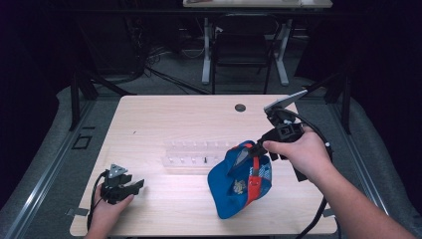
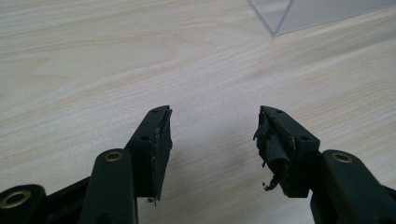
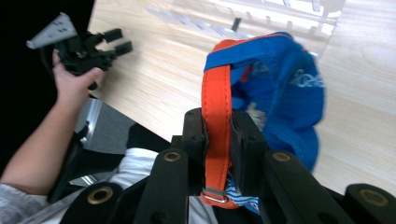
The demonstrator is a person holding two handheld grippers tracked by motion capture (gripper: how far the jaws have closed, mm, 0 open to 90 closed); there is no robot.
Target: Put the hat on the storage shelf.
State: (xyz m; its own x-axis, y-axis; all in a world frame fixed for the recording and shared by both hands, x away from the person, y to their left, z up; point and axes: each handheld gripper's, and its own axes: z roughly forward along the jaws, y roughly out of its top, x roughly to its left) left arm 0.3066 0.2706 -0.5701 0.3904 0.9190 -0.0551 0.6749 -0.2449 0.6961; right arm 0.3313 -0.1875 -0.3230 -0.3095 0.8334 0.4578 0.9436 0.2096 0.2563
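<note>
**A:** What is the scene right now?

**B:** A person stands at a pale wooden tabletop with a set of tongs in each hand. The right tongs are clamped on the orange strap at the back of a blue cap. In the high view the cap hangs from that strap over the right half of the tabletop, crown down. Whether its lowest edge touches the wood I cannot tell.

**B:** The left tongs sit at the near left corner, jaws apart with nothing between them, just above bare wood.

**A:** And what is behind the cap?

**B:** A clear plastic rack lies mid-table, just beyond the cap on its left side. It looks like a row of small pegs, though the detail is faint.

**A:** How should the lift be handled?

**B:** In my judgement, the grip is narrow: only the strap is pinched, close to its metal buckle. So the carry should be slow and steady, keeping the strap vertical between the pads so it does not slide out sideways.

**A:** Any risks?

**B:** The soft cap may swing and brush the rack. Raising it well clear before moving across would help. The free left tongs could steady the brim if the cap starts to twist.
</note>
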